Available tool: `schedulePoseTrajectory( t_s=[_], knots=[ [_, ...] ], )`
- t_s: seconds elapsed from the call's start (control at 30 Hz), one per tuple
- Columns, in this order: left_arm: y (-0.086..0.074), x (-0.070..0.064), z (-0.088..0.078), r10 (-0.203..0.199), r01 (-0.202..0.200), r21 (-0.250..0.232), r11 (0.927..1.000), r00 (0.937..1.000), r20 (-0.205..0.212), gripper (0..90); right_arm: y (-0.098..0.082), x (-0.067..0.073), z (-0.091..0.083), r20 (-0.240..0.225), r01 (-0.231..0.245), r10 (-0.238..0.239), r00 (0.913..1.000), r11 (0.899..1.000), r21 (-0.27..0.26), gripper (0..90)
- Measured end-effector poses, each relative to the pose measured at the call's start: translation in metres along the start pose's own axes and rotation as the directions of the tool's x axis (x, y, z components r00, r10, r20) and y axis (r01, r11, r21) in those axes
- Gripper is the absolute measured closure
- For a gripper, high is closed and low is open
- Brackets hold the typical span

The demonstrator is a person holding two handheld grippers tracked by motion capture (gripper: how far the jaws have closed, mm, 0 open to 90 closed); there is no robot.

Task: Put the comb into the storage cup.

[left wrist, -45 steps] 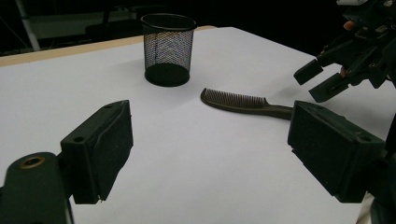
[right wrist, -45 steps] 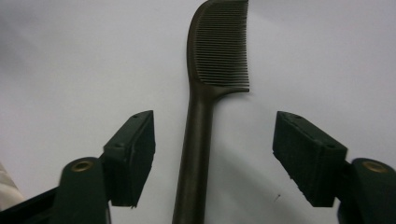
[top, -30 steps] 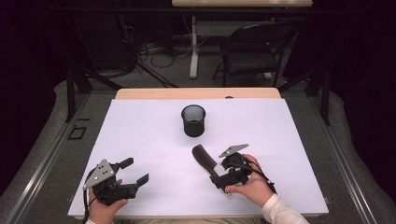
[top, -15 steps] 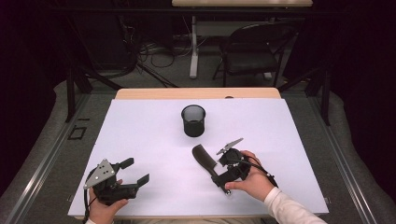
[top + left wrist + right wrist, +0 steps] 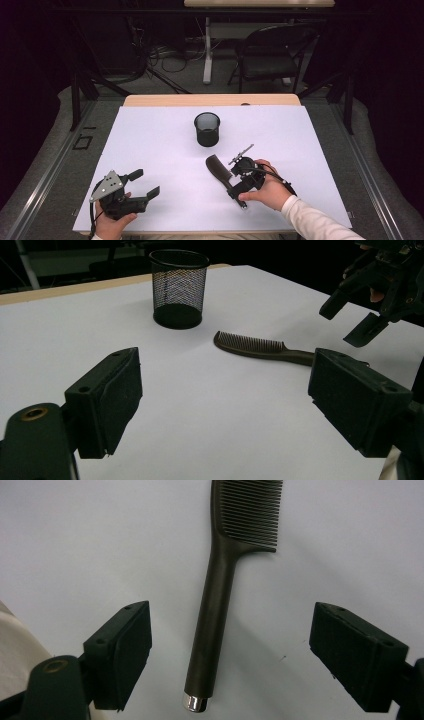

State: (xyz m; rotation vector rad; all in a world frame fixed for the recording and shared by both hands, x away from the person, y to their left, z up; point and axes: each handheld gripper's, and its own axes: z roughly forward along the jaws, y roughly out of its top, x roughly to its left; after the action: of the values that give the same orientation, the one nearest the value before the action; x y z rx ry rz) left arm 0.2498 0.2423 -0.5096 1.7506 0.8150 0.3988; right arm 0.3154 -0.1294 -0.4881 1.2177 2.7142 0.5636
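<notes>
A dark brown comb (image 5: 216, 166) lies flat on the white table (image 5: 150, 145), its teeth end toward a black mesh cup (image 5: 207, 129). My right gripper (image 5: 239, 186) hangs over the comb's handle and points down at it. In the right gripper view the handle (image 5: 212, 610) lies between the two wide-apart pads of the right gripper (image 5: 235, 650), and neither pad touches it. My left gripper (image 5: 145, 183) rests at the near left, open with nothing between its pads. From the left gripper (image 5: 220, 405) I see the comb (image 5: 255, 346), the cup (image 5: 180, 287) and the right gripper (image 5: 350, 320).
The white sheet covers a wooden table whose far edge (image 5: 210, 100) shows behind the cup. A folding chair (image 5: 272, 57) and a table leg (image 5: 207, 50) stand on the floor beyond. A white sleeve (image 5: 315, 222) comes in at the bottom right.
The right gripper has tilted over the comb's handle, its grey plate turning more edge-on. The left gripper and the comb have kept still.
</notes>
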Motion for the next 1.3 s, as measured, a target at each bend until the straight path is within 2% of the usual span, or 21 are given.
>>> schedulePoseTrajectory(
  t_s=[0.17,0.3,0.63,1.13,1.3],
  knots=[
    [0.000,0.000,0.000,0.001,-0.001,0.001,1.0000,1.0000,0.001,14.2,0.005,0.000,0.003,-0.012,-0.023,0.023,0.9997,0.999,0.044,19.7],
    [0.000,0.000,0.000,-0.001,0.001,0.000,1.0000,1.0000,-0.001,14.2,0.008,0.000,0.006,-0.013,-0.020,0.021,0.9997,0.998,0.063,20.7],
    [0.000,0.000,0.000,0.001,-0.001,0.001,1.0000,1.0000,0.003,14.2,0.013,0.009,0.018,0.011,0.013,-0.015,0.9998,0.992,0.123,24.6],
    [0.000,0.000,0.000,0.002,-0.002,0.003,1.0000,1.0000,0.003,14.3,0.017,0.011,0.030,0.013,0.021,-0.023,0.9996,0.988,0.155,29.4],
    [0.000,0.000,0.000,0.004,-0.004,0.004,1.0000,1.0000,0.005,14.2,0.018,0.013,0.033,0.027,0.018,-0.023,0.9994,0.987,0.158,28.4]
  ],
)
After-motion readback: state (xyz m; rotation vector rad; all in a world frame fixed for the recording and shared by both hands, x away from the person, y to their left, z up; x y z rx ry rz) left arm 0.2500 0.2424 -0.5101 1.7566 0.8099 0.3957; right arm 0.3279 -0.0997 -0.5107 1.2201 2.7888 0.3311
